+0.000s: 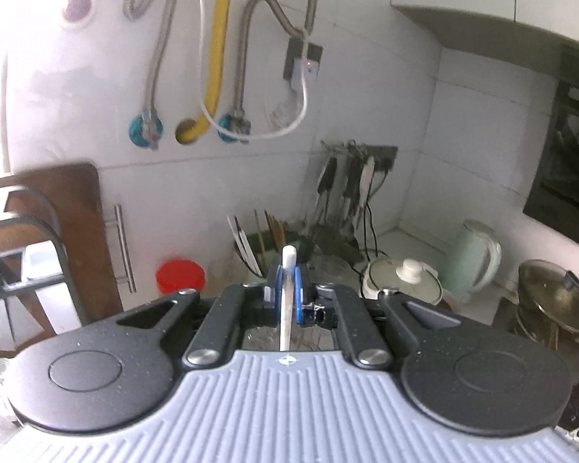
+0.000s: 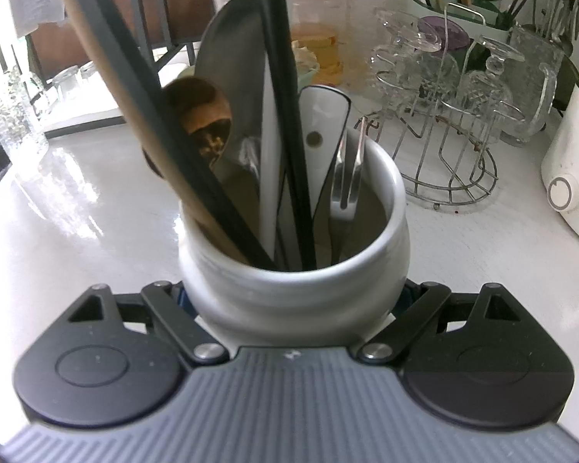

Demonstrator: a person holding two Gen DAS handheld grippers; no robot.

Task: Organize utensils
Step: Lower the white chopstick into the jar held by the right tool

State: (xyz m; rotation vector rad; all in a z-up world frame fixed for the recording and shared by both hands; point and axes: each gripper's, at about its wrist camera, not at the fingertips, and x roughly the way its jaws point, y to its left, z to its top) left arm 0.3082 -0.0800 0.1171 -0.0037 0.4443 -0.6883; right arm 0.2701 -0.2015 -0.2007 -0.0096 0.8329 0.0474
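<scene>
Mid-transfer, I judge: left gripper (image 1: pixel 287 289) is pinched tight on one thin white utensil handle (image 1: pixel 288 270), centre frame, while right gripper (image 2: pixel 293 305) clamps both sides of the white ceramic holder (image 2: pixel 295 289), lower centre on the counter (image 2: pixel 77 231). Next: line the handle up w/ a gap & lower it in. Holder contents: 1 fork (image 2: pixel 347 177), 2 black chopsticks (image 2: pixel 285 96), approx. 2 wooden spoons (image 2: pixel 200 112), 1 metal spatula (image 2: pixel 231 58).

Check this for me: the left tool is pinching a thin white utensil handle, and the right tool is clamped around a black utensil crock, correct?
One slip: the utensil crock is white, not black, as the right wrist view shows. The rest stands: the left tool pinches the thin white utensil handle, and the right tool clamps the crock.
</scene>
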